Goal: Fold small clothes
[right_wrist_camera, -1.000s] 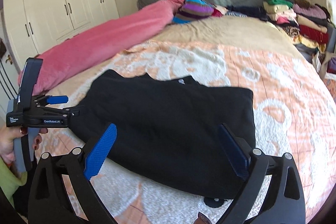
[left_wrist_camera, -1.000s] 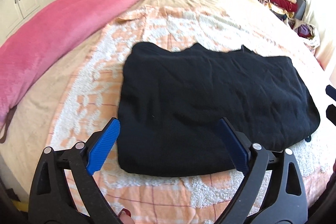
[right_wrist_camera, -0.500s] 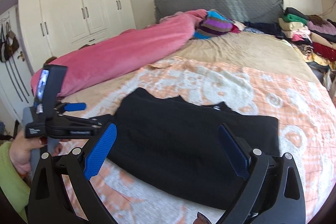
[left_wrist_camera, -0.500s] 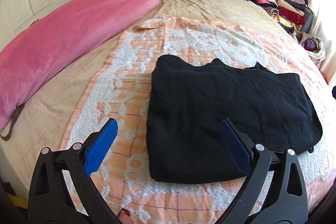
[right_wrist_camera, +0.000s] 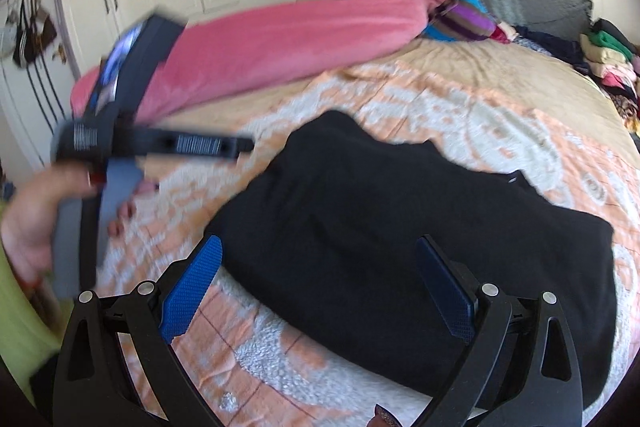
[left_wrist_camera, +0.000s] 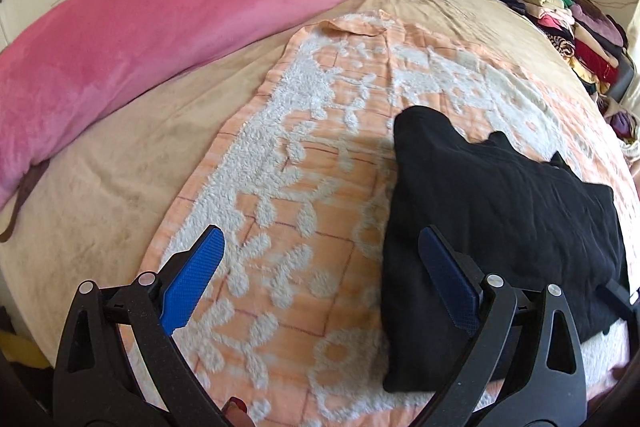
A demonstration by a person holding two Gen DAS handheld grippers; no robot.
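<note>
A folded black garment (right_wrist_camera: 420, 251) lies on the bed's orange-and-white blanket (left_wrist_camera: 312, 155), toward its right edge; left gripper (left_wrist_camera: 320, 283) and right gripper (right_wrist_camera: 320, 287) hover spread and empty. Soft, limp cloth, best pinched at a corner or edge

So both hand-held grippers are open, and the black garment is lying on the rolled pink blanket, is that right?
Not quite. The black garment lies on the orange and white patterned blanket, not on the pink blanket, which sits apart along the bed's far side. The right wrist view shows this. The left hand-held gripper and right hand-held gripper are indeed open.
</note>
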